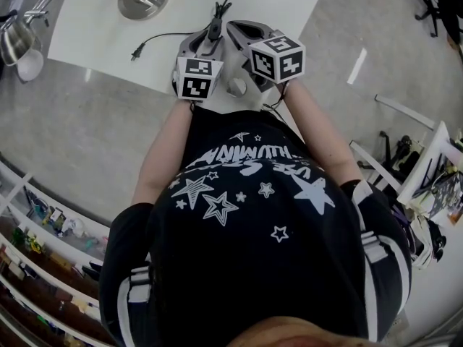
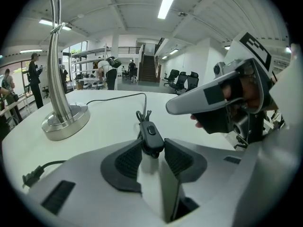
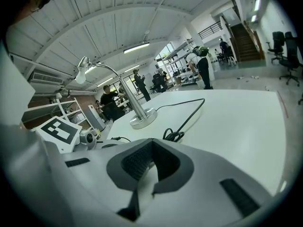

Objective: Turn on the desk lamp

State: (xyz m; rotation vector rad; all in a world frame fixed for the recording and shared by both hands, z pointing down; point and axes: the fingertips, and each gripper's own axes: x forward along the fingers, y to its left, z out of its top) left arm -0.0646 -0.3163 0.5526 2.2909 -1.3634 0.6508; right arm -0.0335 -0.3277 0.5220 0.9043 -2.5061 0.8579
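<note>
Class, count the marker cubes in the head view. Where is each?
2. One cube on the left gripper, which pinches the cord switch; the other on the right gripper. None looks hidden.

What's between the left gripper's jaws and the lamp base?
Only bare white table, as the left gripper view shows. The left gripper holds the cord's inline switch between its jaws, right of the lamp base.

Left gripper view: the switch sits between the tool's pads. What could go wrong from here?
The left tool holds the inline switch only by its lower end, at the pad tips; a press from the right tool could twist it loose.
The plug lies loose on the table, so the lamp may stay dark anyway.
</note>
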